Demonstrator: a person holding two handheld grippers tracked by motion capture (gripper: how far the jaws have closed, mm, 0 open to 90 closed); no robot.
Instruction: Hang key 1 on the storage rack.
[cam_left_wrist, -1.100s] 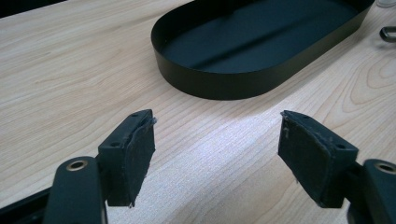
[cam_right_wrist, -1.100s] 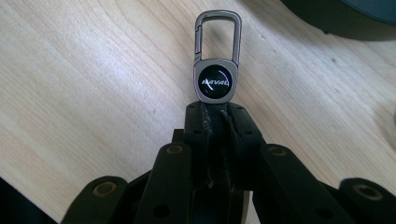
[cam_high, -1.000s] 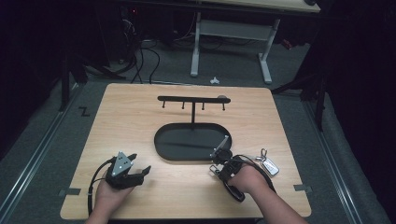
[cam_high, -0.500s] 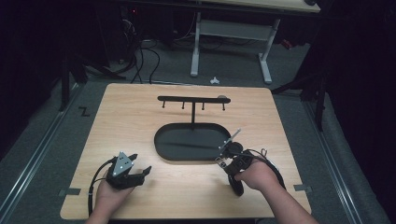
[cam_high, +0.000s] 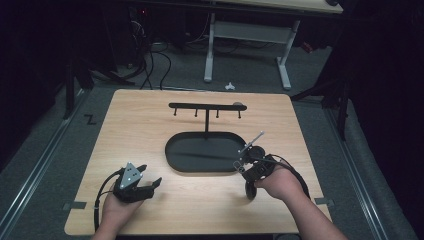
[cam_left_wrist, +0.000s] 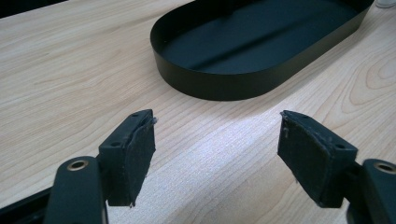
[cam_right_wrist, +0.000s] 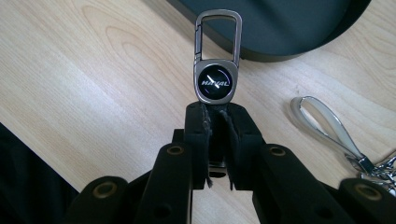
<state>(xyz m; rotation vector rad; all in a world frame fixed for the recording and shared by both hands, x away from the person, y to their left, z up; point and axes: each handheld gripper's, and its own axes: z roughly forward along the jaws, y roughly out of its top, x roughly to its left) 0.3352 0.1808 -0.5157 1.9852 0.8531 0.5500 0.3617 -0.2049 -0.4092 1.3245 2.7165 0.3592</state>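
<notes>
Keychain (cam_right_wrist: 217, 70), a metal carabiner clip with a dark round emblem, sticks up from the right hand-held gripper (cam_right_wrist: 215, 122), whose pads are clamped on its lower end, above the surface (cam_right_wrist: 93, 70) beside the black oval tray (cam_high: 205, 152). A second key ring (cam_right_wrist: 327, 123) lies nearby. The left hand-held gripper (cam_left_wrist: 217, 149) rests wide open, holding nothing.

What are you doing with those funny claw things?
A person holds a gripper in each hand at a wooden table. The right gripper is pinching a metal key clip, lifted off the table near the black oval tray. Behind the tray stands a rack with small hooks. Another key ring lies on the table beside the right gripper. The left gripper rests with its jaws open and nothing between them.
</notes>
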